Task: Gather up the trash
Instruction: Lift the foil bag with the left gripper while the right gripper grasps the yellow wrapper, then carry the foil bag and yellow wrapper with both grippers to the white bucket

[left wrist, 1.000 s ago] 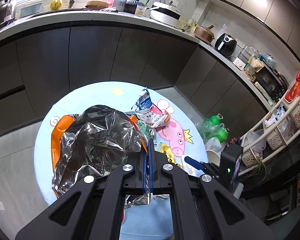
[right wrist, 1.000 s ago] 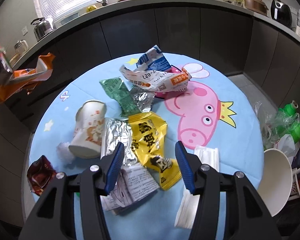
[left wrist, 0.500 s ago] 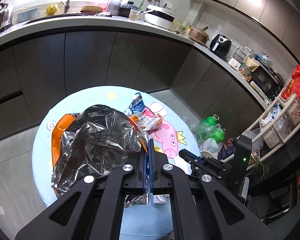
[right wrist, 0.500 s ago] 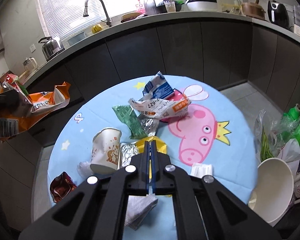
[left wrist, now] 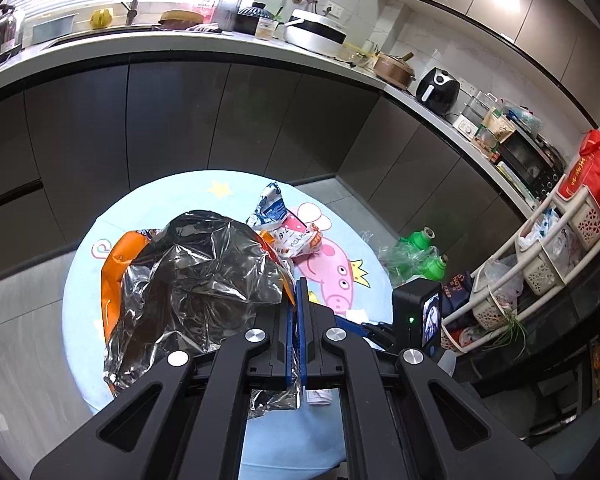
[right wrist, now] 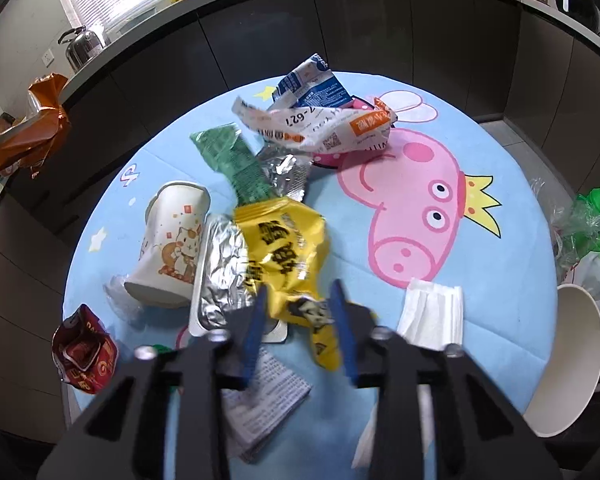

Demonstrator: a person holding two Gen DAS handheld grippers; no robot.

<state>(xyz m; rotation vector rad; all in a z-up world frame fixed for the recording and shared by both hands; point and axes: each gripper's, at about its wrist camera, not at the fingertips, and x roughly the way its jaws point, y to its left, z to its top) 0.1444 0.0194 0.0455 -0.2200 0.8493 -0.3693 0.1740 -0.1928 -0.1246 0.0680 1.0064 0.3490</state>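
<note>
My left gripper (left wrist: 299,284) is shut on the edge of a big orange snack bag with a silver lining (left wrist: 196,276), held up above the round table (left wrist: 84,280). The same bag (right wrist: 24,144) shows at the far left of the right wrist view. My right gripper (right wrist: 299,292) hangs low over the litter with its jaws opening. The tail of a yellow wrapper (right wrist: 284,240) lies between the blurred fingers, which do not press on it. Around it lie a paper cup (right wrist: 168,240), a foil pack (right wrist: 220,272), a green wrapper (right wrist: 236,164) and a white-and-orange wrapper (right wrist: 324,132).
A red wrapper (right wrist: 84,354) sits at the table's left edge, a folded white tissue (right wrist: 432,312) to the right and a printed leaflet (right wrist: 268,392) under the gripper. A white bowl (right wrist: 564,360) and green bottles in plastic (right wrist: 596,224) lie off the right edge. Dark cabinets curve behind.
My right gripper went from open to shut high above the table, then dropped toward the yellow wrapper with its jaws parting again. The left gripper and its bag barely moved.
</note>
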